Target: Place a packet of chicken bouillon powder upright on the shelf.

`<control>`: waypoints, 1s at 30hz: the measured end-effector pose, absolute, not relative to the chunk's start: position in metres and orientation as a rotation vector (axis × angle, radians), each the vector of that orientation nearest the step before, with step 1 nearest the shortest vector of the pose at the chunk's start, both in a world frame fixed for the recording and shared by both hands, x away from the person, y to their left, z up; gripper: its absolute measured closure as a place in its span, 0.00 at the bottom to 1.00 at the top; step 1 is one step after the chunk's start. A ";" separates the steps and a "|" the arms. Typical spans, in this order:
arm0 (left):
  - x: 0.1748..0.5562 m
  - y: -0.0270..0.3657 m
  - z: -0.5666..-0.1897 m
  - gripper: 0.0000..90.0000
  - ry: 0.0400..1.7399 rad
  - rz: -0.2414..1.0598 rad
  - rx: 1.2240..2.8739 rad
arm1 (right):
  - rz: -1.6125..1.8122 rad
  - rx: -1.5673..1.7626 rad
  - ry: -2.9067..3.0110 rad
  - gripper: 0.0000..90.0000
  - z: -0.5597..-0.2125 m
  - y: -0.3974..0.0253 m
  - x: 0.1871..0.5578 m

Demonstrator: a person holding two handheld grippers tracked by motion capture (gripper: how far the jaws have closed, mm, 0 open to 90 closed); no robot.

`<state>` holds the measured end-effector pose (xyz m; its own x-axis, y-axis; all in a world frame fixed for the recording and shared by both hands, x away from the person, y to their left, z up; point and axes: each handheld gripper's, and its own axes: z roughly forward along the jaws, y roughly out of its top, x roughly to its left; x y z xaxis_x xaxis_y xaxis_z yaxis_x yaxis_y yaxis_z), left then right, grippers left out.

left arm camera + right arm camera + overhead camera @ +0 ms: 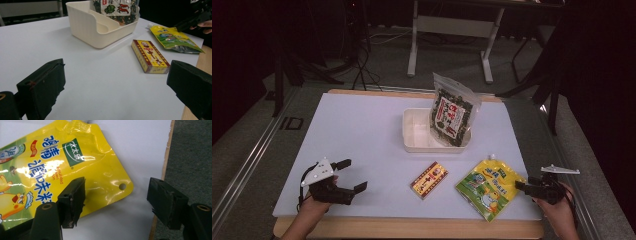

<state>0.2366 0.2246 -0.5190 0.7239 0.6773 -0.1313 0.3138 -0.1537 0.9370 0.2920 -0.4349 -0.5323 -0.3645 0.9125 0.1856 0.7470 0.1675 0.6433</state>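
Two grippers, left (350,175) and right (116,202), both spread; one yellow pouch (62,167), one box (429,179), one tray (412,131).

On the white tabletop (362,130): one cream tray (414,131), one seaweed packet (453,111) standing in it, one red-and-yellow box (429,179) and one yellow pouch (488,186) at near right. Two hand-held tools: left tool (354,175), right tool (521,186).

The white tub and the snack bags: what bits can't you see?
- White tub: the seaweed bag hides its right part, high view.
- Yellow pouch: cut off by the left edge, right gripper view.
- Yellow box: print too small, high view.
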 end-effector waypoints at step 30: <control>0.238 0.223 -0.520 0.02 0.787 0.389 1.765 | 1.111 1.684 2.257 0.76 -0.525 -0.435 0.298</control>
